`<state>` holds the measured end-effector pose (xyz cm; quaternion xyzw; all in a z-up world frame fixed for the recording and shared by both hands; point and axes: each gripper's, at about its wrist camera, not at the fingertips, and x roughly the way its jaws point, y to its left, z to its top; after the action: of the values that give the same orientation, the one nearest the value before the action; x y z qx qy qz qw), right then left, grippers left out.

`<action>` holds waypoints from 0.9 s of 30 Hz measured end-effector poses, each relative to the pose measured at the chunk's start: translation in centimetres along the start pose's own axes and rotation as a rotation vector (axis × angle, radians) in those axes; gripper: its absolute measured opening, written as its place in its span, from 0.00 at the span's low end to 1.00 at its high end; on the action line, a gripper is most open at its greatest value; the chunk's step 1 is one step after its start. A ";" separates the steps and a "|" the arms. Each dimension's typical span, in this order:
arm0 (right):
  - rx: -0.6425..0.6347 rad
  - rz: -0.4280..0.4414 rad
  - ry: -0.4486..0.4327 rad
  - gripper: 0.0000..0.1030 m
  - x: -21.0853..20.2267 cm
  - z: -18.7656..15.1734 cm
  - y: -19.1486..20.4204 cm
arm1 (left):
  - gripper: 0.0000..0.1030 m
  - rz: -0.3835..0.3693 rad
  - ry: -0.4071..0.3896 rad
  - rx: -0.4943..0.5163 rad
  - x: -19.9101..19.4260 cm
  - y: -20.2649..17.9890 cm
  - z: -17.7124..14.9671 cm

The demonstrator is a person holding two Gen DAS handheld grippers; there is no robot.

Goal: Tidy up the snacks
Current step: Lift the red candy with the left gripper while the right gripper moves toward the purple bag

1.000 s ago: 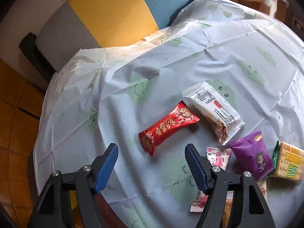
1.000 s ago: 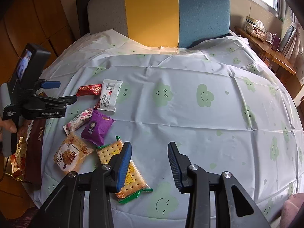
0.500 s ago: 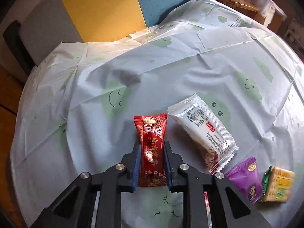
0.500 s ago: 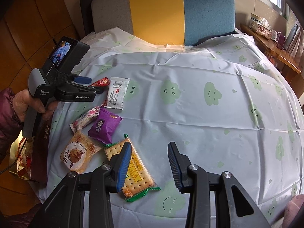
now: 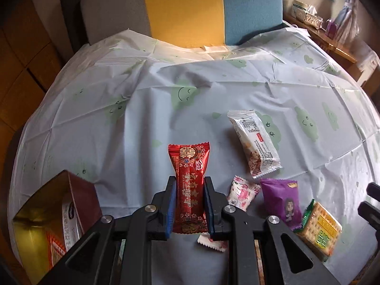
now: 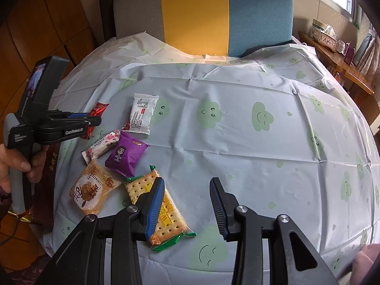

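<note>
Now, left gripper (image 5: 190,187) clamped on red snack packet (image 5: 190,175), right gripper (image 6: 187,190) jaws apart, nothing between, above cracker pack (image 6: 163,216).

Your left gripper (image 5: 189,191) holds the festive-print snack bar (image 5: 189,182) lengthwise above the tablecloth (image 5: 237,90). An open box (image 5: 52,216) sits to its left at the table's edge. To its right lie the long wafer packet (image 5: 254,142), the flowered candy (image 5: 242,193), the cartoon-figure pouch (image 5: 281,201) and the cracker pack (image 5: 319,230). Your right gripper (image 6: 187,201) hangs over that cracker pack, with a round-cake packet (image 6: 93,187) to its left.
</note>
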<state>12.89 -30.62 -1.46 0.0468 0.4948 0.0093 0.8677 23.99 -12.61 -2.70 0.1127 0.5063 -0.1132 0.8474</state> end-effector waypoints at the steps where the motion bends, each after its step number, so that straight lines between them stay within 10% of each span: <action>1: 0.002 -0.003 0.001 0.39 0.0 0.0 -0.1 | 0.21 -0.004 -0.013 -0.003 -0.9 0.0 -0.5; 20: 0.031 0.010 0.058 0.39 1.5 -0.4 -0.8 | 0.21 -0.151 -0.084 0.015 -8.2 -2.8 -14.1; 27: -0.091 0.063 0.080 0.56 2.2 -1.0 2.0 | 0.21 -0.184 -0.072 0.018 -8.4 -3.2 -17.7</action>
<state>13.21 -28.47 -3.71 0.0226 0.5264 0.0607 0.8477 4.39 -9.59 -3.71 0.0691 0.4826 -0.1992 0.8501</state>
